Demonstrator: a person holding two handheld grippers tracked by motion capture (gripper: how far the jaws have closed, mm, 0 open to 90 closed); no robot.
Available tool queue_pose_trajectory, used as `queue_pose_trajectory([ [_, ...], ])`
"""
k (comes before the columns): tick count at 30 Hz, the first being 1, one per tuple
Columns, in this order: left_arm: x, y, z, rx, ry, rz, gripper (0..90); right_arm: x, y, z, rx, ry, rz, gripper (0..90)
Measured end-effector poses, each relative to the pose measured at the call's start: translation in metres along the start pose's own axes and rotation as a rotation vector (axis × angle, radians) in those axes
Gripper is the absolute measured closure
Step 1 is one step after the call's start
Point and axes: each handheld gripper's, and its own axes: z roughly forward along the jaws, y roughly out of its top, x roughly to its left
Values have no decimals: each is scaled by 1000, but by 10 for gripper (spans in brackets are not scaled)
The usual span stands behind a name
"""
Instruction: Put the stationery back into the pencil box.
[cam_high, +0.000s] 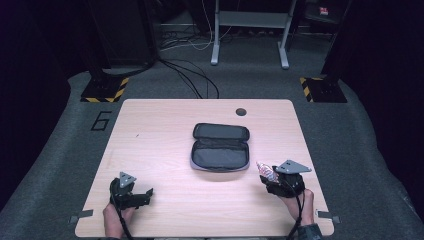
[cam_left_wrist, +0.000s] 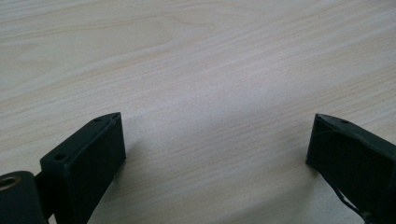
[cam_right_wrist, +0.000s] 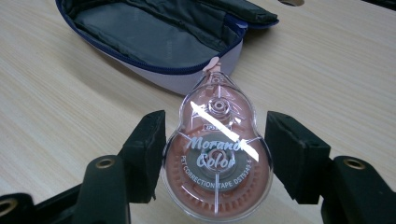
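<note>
A clear pink correction tape dispenser (cam_right_wrist: 217, 158), pear-shaped with white lettering, sits between the pads of my right gripper (cam_right_wrist: 217, 128), which is shut on it and holds it above the table. In the high view this right gripper (cam_high: 268, 176) hangs at the front right with the correction tape (cam_high: 265, 170) pointing towards an open dark pencil case (cam_high: 220, 147). The pencil case (cam_right_wrist: 140, 32) lies unzipped just beyond the tape's tip, its grey lining showing. My left gripper (cam_high: 143, 194) rests at the front left. Bare wood lies between the open jaws of the left gripper (cam_left_wrist: 215, 126).
The light wooden table (cam_high: 150, 135) has a round cable hole (cam_high: 241, 111) near its far edge. Beyond it are grey carpet, loose cables (cam_high: 192, 75), a metal frame's legs (cam_high: 250, 35) and two stands with yellow-black bases (cam_high: 105, 89).
</note>
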Motion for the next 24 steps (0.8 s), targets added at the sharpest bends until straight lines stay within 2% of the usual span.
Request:
queue_pose_trajectory([
  [6,0,0,0,0,-1,0,42,2,13,6,0,8,-24,392],
  [24,0,0,0,0,0,0,42,6,43,29,3,44,-52,391],
])
